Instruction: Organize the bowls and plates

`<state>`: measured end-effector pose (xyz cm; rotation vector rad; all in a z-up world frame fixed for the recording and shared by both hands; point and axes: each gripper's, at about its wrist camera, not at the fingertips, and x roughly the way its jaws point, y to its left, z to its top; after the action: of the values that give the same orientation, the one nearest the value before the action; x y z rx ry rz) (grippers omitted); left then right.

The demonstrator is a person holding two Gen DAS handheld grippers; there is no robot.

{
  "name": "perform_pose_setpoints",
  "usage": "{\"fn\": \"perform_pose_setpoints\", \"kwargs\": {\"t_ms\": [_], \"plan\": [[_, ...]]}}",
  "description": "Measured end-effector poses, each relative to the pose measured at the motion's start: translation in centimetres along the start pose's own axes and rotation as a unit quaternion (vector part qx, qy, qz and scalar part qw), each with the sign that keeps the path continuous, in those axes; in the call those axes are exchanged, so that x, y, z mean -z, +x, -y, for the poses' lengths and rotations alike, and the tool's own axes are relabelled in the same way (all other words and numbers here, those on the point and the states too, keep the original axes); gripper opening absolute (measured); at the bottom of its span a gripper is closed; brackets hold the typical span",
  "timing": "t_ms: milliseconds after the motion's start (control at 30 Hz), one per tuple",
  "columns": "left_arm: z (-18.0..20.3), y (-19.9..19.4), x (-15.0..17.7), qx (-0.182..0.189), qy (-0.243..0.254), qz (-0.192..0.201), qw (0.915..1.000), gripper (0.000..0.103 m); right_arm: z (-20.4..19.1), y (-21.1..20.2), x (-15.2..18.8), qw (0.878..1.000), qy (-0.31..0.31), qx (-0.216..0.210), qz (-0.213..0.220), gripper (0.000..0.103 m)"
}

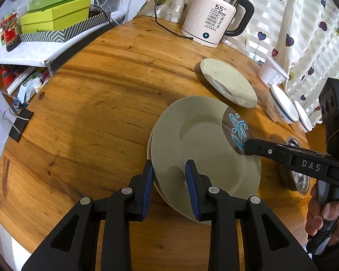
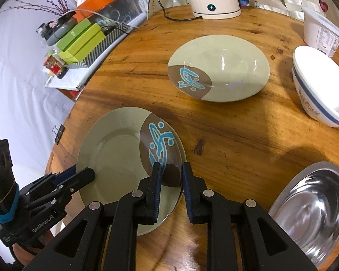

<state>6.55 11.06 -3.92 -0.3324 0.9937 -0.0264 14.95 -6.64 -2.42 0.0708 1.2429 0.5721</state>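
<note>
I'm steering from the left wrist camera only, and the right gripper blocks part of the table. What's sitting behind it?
Observer: A stainless steel bowl, empty, on the table just right of the right gripper.
Operator: Is that gripper clamped on the top plate?
Observer: No, it is open. Its jaws straddle the rim of the top plate at the brown patch.
Operator: Does the far plate match?
Observer: Yes, the far plate shows the same brown patch with a blue figure.
</note>
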Motion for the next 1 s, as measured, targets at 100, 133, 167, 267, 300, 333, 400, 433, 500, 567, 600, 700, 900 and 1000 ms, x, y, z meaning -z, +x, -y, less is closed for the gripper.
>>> {"fn": "perform_pose_setpoints", "kwargs": {"t_ms": [100, 133, 167, 267, 300, 333, 400, 433, 500, 567, 600, 700, 900, 1000], "plan": [[0.1, 0.0, 0.0, 0.000, 0.003, 0.002, 1.0000, 0.029, 0.1, 0.2, 0.1, 1.000, -0.002, 0.003, -0.001, 0.021], [0.1, 0.0, 0.0, 0.000, 0.004, 0.001, 1.0000, 0.029, 0.0, 0.2, 0.1, 1.000, -0.004, 0.005, 0.000, 0.021], [0.1, 0.0, 0.0, 0.000, 0.004, 0.001, 1.0000, 0.029, 0.0, 0.2, 0.1, 1.000, -0.007, 0.009, 0.001, 0.021], [0.1, 0.1, -0.1, -0.001, 0.004, 0.002, 1.0000, 0.029, -0.1, 0.2, 0.0, 1.000, -0.011, 0.012, 0.002, 0.022], [0.0, 0.1, -0.1, 0.000, 0.004, 0.003, 1.0000, 0.030, -0.1, 0.2, 0.0, 1.000, -0.012, 0.010, 0.004, 0.023], [0.0, 0.1, -0.1, 0.001, 0.004, 0.003, 1.0000, 0.030, -0.1, 0.2, 0.0, 1.000, -0.012, 0.010, 0.005, 0.024], [-0.1, 0.1, -0.3, 0.003, 0.004, 0.004, 1.0000, 0.030, -0.2, 0.2, 0.0, 1.000, -0.015, 0.007, 0.007, 0.027], [-0.2, 0.1, -0.3, 0.004, 0.004, 0.005, 1.0000, 0.030, -0.2, 0.2, 0.0, 1.000, -0.017, 0.006, 0.008, 0.030], [-0.3, 0.1, -0.2, 0.003, 0.004, 0.006, 1.0000, 0.030, -0.3, 0.1, -0.1, 1.000, -0.019, 0.007, 0.010, 0.032], [-0.6, 0.1, -0.3, 0.003, 0.001, 0.006, 1.0000, 0.030, -0.2, 0.0, -0.1, 1.000, -0.018, 0.008, 0.013, 0.032], [-0.7, 0.1, -0.3, 0.002, 0.000, 0.006, 1.0000, 0.030, -0.1, 0.0, -0.1, 1.000, -0.016, 0.008, 0.013, 0.032], [-0.8, 0.0, -0.3, 0.007, 0.001, 0.009, 0.9999, 0.034, 0.2, 0.0, -0.1, 1.000, -0.012, 0.008, 0.014, 0.032], [-0.9, -0.6, -0.6, 0.008, 0.000, 0.029, 0.9996, 0.035, 0.4, -0.3, 0.1, 1.000, -0.009, 0.003, 0.023, 0.030], [-1.0, -0.6, -0.7, 0.015, -0.004, 0.031, 0.9994, 0.035, 0.4, -0.5, 0.2, 1.000, -0.010, 0.002, 0.026, 0.024]]}}
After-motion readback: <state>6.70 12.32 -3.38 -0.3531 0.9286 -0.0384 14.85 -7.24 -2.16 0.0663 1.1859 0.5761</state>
